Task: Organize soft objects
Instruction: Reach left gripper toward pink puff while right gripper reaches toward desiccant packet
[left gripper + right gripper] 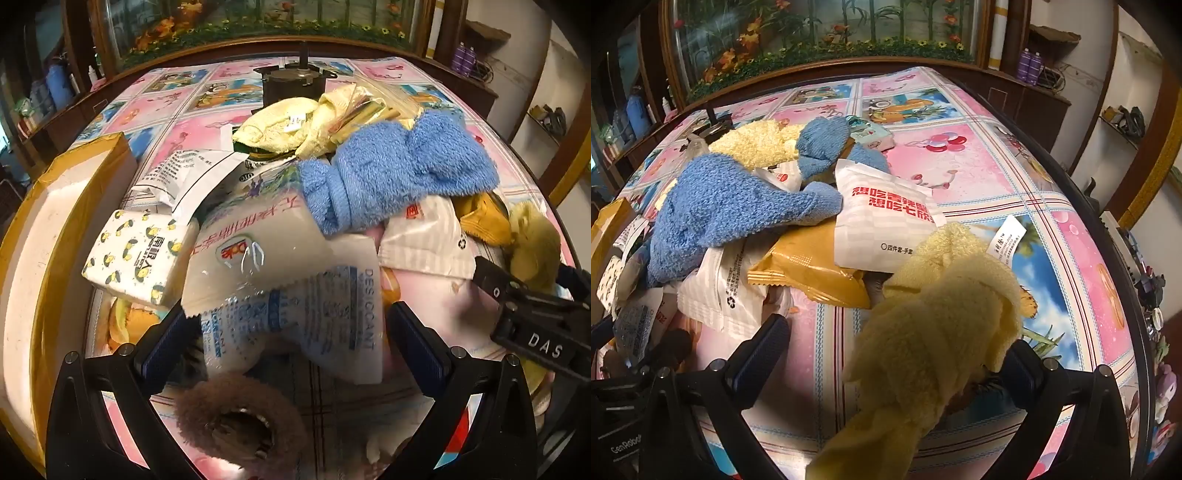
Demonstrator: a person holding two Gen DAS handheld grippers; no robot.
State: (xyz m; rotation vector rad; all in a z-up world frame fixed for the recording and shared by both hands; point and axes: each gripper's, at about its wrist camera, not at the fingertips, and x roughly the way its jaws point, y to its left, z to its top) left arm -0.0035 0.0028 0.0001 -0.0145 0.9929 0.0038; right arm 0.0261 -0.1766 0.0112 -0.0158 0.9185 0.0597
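A heap of soft things lies on the cartoon-print tablecloth [979, 173]: a blue fuzzy towel [399, 166], pale yellow cloths [280, 125] and packets; a desiccant sachet [314, 314] sits between the left gripper [291, 336]'s wide-spread jaws, unpinched; a yellow fleece cloth [945, 314] lies between the right gripper [894, 354]'s equally wide jaws, brushing the right finger; a foam box [62, 229] stands at the left.

My left gripper [291, 343] tilts steeply down, jaws spread wide. My right gripper [897, 358] does likewise, sitting at its three o'clock.
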